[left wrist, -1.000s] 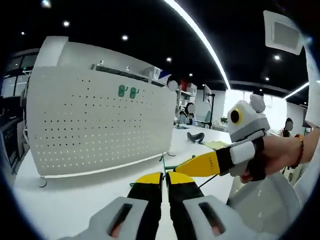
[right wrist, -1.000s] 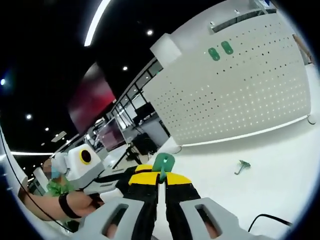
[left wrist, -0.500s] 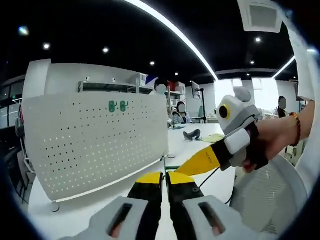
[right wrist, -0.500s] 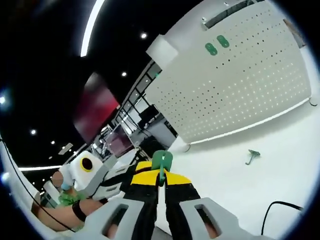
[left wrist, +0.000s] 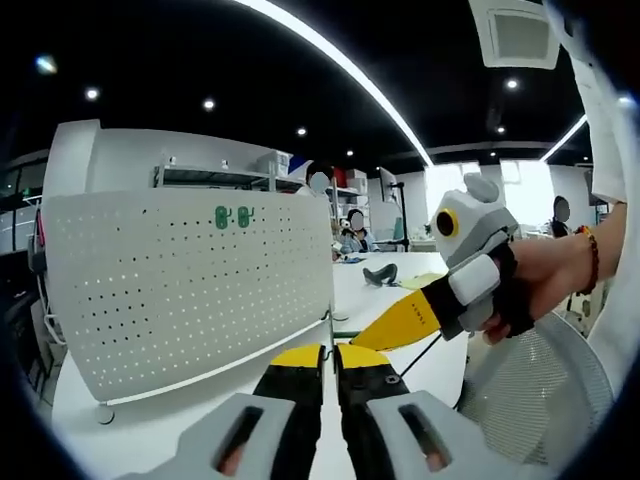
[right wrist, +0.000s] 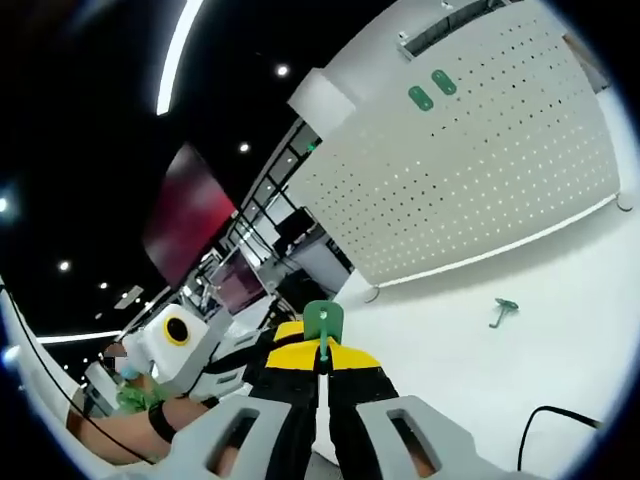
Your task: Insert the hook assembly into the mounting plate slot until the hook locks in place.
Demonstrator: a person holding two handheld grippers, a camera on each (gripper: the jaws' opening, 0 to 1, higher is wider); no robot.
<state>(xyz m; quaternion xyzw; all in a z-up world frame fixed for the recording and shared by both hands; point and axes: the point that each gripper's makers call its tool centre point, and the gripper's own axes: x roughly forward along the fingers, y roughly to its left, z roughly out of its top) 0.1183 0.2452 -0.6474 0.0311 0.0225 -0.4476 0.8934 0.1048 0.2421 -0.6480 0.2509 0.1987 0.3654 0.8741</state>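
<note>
While pinched at right fingers point(right wrist: 321, 352), green hook point(right wrist: 323, 322) protruding

The left gripper view looks from low over the white table point(left wrist: 150, 440), along its own jaws at the bottom middle of the frame. It faces the white board with holes point(left wrist: 190, 285), which stands near, on the left side of the frame. The right gripper point(left wrist: 372, 338) comes in from the right side.

The right gripper view is rolled to one side, so the table point(right wrist: 480, 370) slopes. It looks at the same board point(right wrist: 470, 170) from farther off, in the upper right of the frame. The left gripper point(right wrist: 262, 340) shows at the lower left.

Both views share the board, its two green pieces point(left wrist: 232, 216) point(right wrist: 432, 90) and the table.
</note>
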